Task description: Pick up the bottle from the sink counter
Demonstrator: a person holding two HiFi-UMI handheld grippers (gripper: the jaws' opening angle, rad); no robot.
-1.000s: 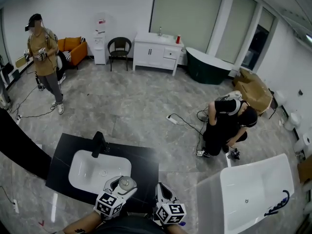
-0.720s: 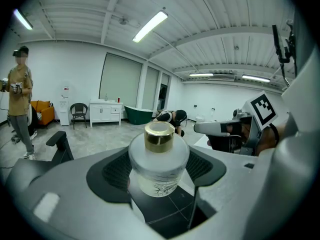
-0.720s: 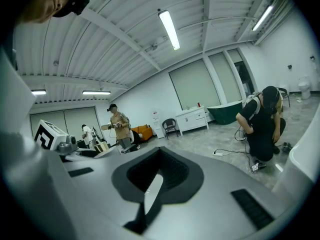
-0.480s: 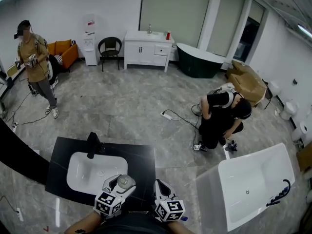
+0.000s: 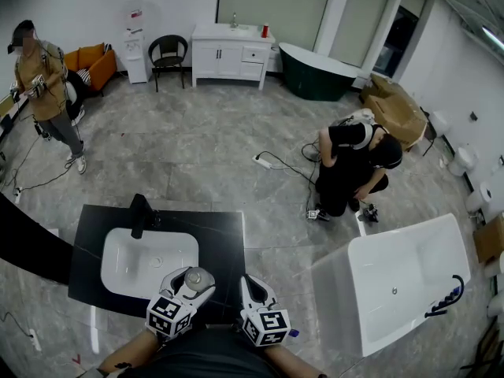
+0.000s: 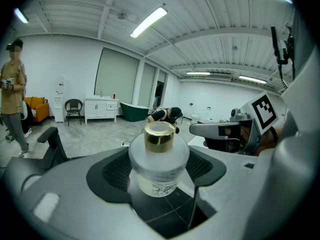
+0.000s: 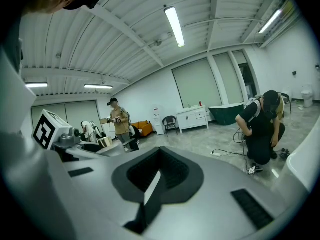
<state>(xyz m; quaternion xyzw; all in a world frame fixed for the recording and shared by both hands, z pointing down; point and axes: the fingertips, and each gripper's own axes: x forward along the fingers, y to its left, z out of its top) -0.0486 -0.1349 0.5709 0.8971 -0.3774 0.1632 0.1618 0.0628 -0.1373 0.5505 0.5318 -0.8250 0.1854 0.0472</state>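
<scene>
Our left hand-held gripper point(image 5: 191, 282) is clamped on the frosted bottle point(image 6: 159, 160), held over the near edge of the desk point(image 5: 224, 239), right of the sink point(image 5: 150, 260). Our right hand-held gripper point(image 7: 151, 182) is closed and empty. We judge the round glass could slip onto the dark stone if the squeeze eases. Beyond, a person point(image 5: 354, 172) crouches on the grey floor point(image 5: 197, 156).

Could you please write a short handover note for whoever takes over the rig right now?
Left claw: shut on the bottle, gripping its frosted body.
Right claw: shut, empty, beside the left one.
The bottle is over the black counter, right of the basin.
Done: grasp made.
Left: lift it clear. Whether it has left the counter yet can't be told.
</scene>
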